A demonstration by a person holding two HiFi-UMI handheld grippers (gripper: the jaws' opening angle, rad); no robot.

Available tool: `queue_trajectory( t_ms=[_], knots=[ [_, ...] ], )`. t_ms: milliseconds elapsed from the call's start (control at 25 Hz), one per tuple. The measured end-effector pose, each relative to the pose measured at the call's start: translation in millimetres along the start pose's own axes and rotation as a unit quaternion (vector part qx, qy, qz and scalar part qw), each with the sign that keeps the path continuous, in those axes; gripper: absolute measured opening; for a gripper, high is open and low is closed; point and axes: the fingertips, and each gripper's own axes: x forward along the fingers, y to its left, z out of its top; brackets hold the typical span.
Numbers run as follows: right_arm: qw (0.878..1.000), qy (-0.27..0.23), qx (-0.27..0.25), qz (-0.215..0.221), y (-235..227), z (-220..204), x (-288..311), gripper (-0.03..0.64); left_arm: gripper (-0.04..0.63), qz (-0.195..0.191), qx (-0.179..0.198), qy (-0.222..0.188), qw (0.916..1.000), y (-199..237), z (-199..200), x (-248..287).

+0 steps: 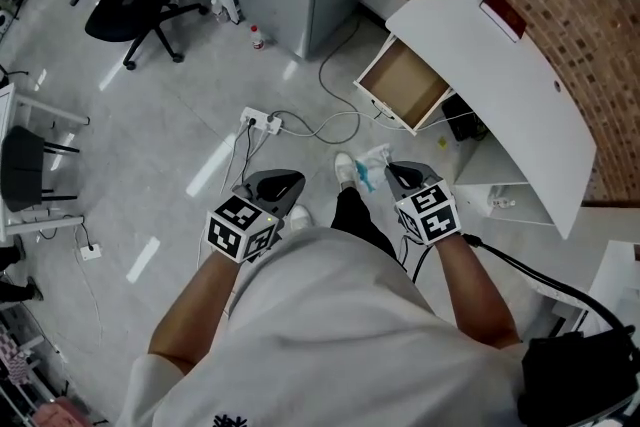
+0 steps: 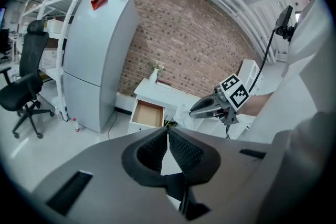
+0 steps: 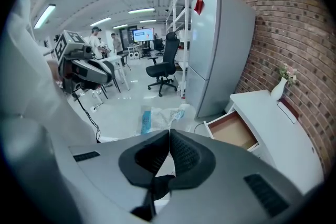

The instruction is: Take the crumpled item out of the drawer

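My white shirt (image 1: 340, 315) is closest; past it my left gripper (image 1: 283, 183) is pinched closed on nothing. My right gripper (image 1: 392, 171) has its jaws clamped on the crumpled wrapper (image 1: 372, 161), held well clear of the open drawer (image 1: 405, 81), which looks bare, so I judge the job essentially done

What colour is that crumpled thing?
The crumpled item: whitish with blue patches; clearest in right gripper view.
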Motion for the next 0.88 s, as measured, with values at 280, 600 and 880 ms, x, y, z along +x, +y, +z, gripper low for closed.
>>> queue_trajectory(
  t_ms=[280,600,880],
  knots=[
    [1.0,-0.003,-0.001,0.004,12.3,-3.3,-4.5,0.029,0.028,-0.001,-0.003,0.002,1.0,-1.1,-7.1,1.0],
    [1.0,-0.006,-0.012,0.012,18.2,3.3,-7.2,0.029,0.028,0.0,0.0,-0.003,1.0,-0.5,-4.6,-0.3],
    [1.0,-0.008,-0.014,0.017,22.7,5.9,-3.6,0.029,0.028,0.003,-0.006,0.001,1.0,5.3,-9.8,-2.2]
  ],
)
